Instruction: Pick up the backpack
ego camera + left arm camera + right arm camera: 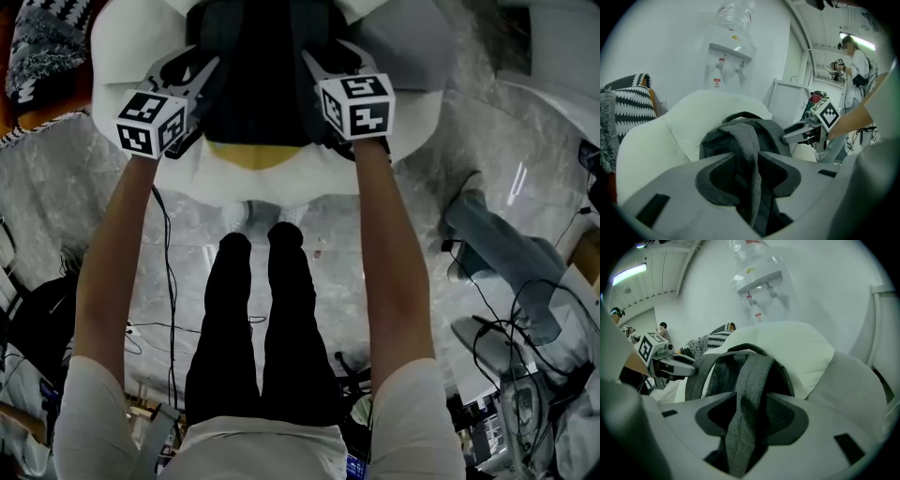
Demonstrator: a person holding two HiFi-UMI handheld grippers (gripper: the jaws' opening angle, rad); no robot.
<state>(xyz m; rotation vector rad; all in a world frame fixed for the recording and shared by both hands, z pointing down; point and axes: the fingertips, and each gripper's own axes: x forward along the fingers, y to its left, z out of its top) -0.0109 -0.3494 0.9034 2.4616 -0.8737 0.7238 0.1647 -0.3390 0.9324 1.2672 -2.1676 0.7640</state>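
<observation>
A dark grey backpack (258,75) rests on a white armchair (122,56). My left gripper (199,73) sits at its left side and my right gripper (323,64) at its right side. In the left gripper view, one grey shoulder strap (749,150) runs down between the jaws of the left gripper (747,176), with a gap on each side; the jaws stand open. In the right gripper view, the other strap (747,390) hangs between the spread jaws of the right gripper (750,416), which do not press it. The backpack's top handle (740,115) stands up behind.
A water dispenser (729,56) stands behind the chair against the white wall. A black-and-white patterned cushion (633,101) lies at the left. Cables (169,281) trail over the marble floor. Another person's leg (497,248) is at the right, and a person (855,61) stands further back.
</observation>
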